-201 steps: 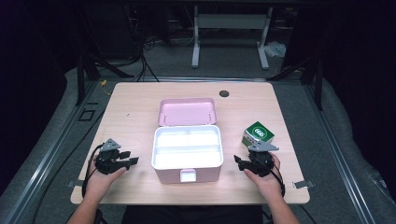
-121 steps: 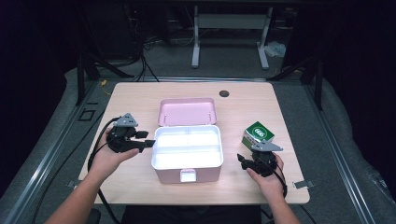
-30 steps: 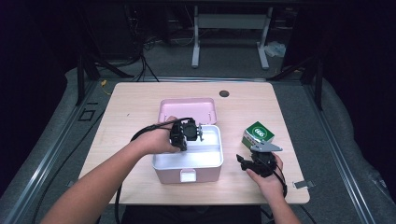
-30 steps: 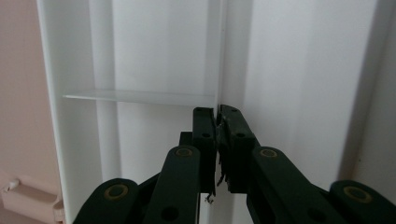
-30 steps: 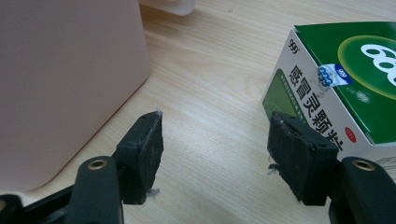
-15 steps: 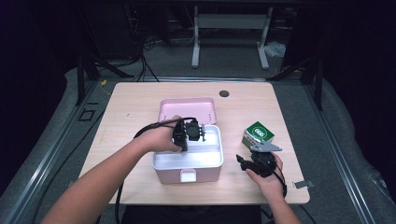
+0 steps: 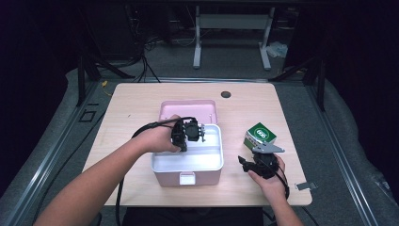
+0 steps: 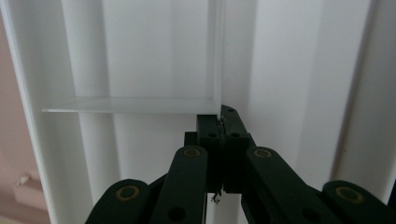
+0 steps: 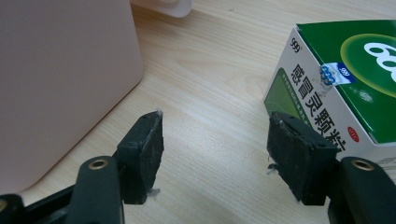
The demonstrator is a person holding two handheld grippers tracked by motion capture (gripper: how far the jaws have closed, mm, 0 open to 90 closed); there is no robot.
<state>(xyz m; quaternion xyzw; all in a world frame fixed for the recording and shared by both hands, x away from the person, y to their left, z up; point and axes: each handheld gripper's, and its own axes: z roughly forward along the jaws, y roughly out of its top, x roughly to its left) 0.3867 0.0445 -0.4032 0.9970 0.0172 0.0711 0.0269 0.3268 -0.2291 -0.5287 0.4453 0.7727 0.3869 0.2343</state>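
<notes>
The left tool [image 7: 194,133] points down into the white tray [image 7: 188,162] that sits inside the open pink box [image 7: 186,177]. In the left gripper view its jaws have just been closing and now stand pressed together [image 8: 219,122] at the spot where a thin upright partition [image 8: 215,56] meets a cross wall. The partition's edge appears to run in between the tips, so the tool seems to pinch it rather than close on nothing.

The tray lies directly under this tool, with its long axis running left to right across the counter [image 7: 131,103]. If the tray is to come out, I judge the pull must go straight up, since the box walls fit close around it. The left hand is plainly the nearer one, being already inside the box.

The right tool [image 7: 248,159] rests on the counter just right of the box. Its jaws are spread with bare wood between them [image 9: 215,149], and the green carton [image 9: 355,65] touches or nearly touches the outer side of one pad.

By count there are two tools, one pink box with its lid [image 7: 188,109] folded back, one white tray and one green carton.
</notes>
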